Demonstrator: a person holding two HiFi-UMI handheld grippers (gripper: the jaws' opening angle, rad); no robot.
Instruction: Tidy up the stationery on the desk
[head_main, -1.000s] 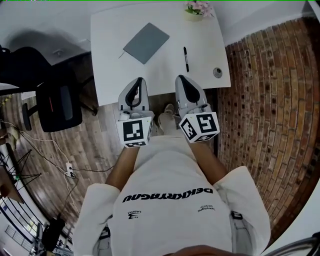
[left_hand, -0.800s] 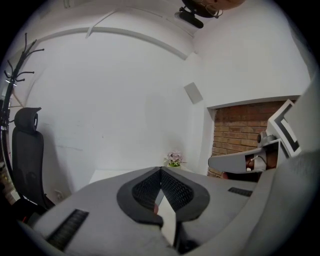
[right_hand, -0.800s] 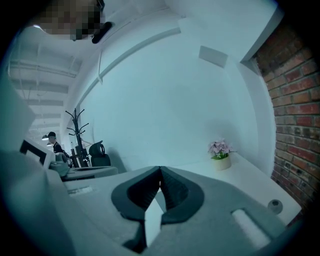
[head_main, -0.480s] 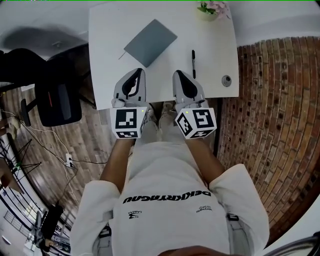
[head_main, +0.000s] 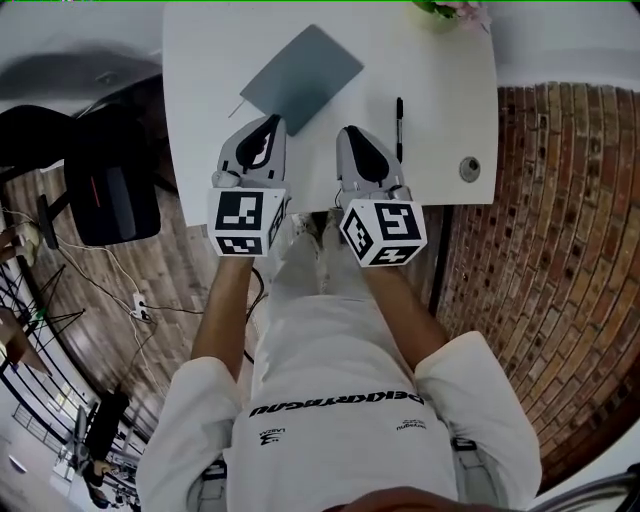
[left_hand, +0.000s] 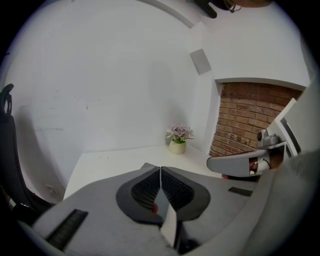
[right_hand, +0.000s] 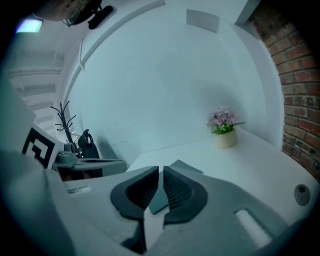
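Observation:
On the white desk (head_main: 210, 90) a grey notebook (head_main: 302, 78) lies at an angle, with a thin dark pencil or strap poking out at its near left corner. To its right a black pen (head_main: 399, 116) lies lengthwise. My left gripper (head_main: 270, 124) is shut and empty over the desk's near edge, just short of the notebook's near corner. Beside it, left of the pen, my right gripper (head_main: 350, 134) is also shut on nothing. In the right gripper view the notebook (right_hand: 186, 168) shows just past the jaws (right_hand: 161, 172). The left gripper's jaws (left_hand: 160, 169) meet.
A small flower pot (head_main: 455, 10) stands at the desk's far right corner (right_hand: 223, 131) (left_hand: 177, 140). A small round grey piece (head_main: 469, 168) sits near the right edge. A black chair (head_main: 110, 190) stands left of the desk; brick surface (head_main: 560, 220) lies right.
The desk has come closer in the head view. Both shut grippers have moved forward from the near edge out over the desk, towards the notebook and pen.

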